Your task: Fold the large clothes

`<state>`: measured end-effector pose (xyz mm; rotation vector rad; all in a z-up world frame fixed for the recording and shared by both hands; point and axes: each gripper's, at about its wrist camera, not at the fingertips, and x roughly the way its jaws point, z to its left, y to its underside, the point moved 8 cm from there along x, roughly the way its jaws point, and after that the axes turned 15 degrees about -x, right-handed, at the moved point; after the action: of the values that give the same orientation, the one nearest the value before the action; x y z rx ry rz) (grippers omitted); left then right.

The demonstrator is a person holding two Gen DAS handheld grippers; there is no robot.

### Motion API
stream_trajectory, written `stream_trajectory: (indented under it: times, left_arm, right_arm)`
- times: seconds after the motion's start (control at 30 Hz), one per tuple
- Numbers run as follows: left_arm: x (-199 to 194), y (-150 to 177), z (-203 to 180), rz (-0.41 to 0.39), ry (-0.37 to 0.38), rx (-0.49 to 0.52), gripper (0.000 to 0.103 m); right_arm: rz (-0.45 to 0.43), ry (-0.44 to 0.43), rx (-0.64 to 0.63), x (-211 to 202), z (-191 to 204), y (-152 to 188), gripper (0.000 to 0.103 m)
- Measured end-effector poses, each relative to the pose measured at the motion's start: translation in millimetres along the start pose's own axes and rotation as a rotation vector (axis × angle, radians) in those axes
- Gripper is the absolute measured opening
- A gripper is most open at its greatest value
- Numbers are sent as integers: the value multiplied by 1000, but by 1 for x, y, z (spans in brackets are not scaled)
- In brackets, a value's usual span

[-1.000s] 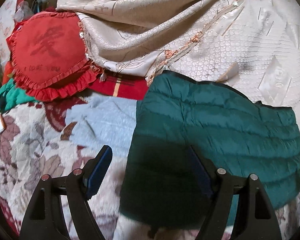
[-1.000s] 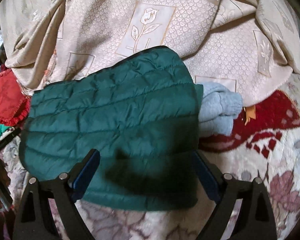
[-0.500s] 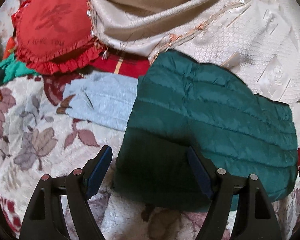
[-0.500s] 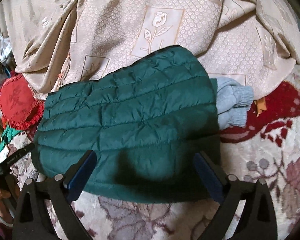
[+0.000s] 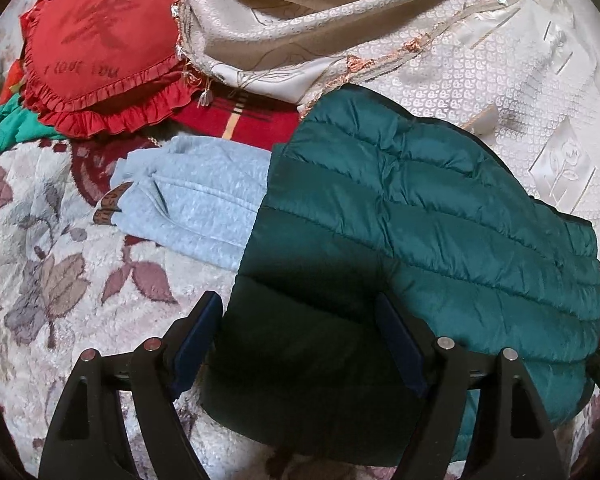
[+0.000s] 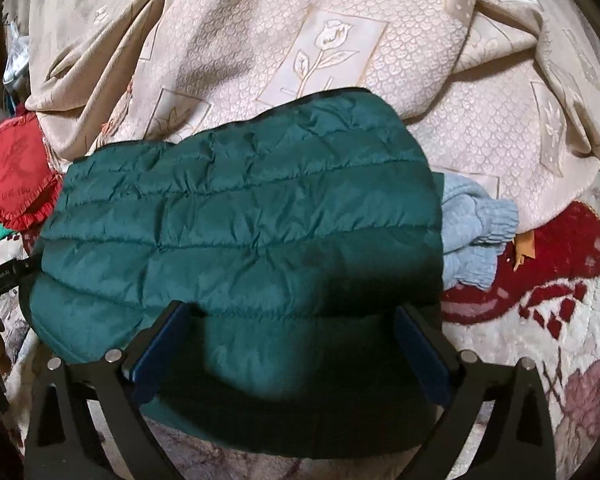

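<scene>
A: We log the green jacket [image 5: 428,216] as a folded quilted bundle on the floral bed cover [image 5: 40,280]. Its far edge laps onto the beige blanket [image 5: 480,60], and a light blue garment [image 5: 196,208] pokes out from beneath it.

B: Grippers? We see the left gripper [image 5: 300,340] with jaws opening over the jacket's near left corner, fabric between them but no pad pressing. The right gripper [image 6: 292,348] is the same: jaws opening, astride the near edge, nothing grasped.

A: Agreed, both released. We judge the fold nearly done, with one more halving or a tidy-up left.

B: To do it well, we should take both near corners evenly, catching every layer so the slick padding does not slide apart.

A: And we keep clear of the blue garment, or it drags along. The red cushion [image 5: 100,48] is well apart, no concern.
</scene>
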<state>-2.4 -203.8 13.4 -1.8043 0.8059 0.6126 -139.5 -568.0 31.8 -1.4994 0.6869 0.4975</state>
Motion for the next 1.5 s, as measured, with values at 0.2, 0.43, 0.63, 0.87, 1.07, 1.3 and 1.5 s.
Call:
stream_trajectory:
  times: [0.2,0.43,0.63,0.87,1.07,1.3,1.5]
  left_arm:
    - [3,1,1,7,9,-17,65]
    - [6,2,3,15,15,-33,67]
    - [9,2,4,25,19,-41,69]
    - [14,1,2,37,25,-54,70]
    - [12,-2,1,49,31,-58,70]
    - [2,-11,-4,27,81,-63,70]
    - [6,-9,-5,40,74,-49,70]
  right_arm:
    - [-8,-11,18,-2,0,0,103]
    - [-8,-12,31,-3,-2,4,103]
    - [-8,-12,47,-3,-4,7,103]
    - [-5,9,35,-5,-3,8,103]
    - [-9,7,38,-11,-3,8,103]
    - [-13,1,45,-14,-3,9,103]
    - [-10,-2,49,-13,-5,9,103]
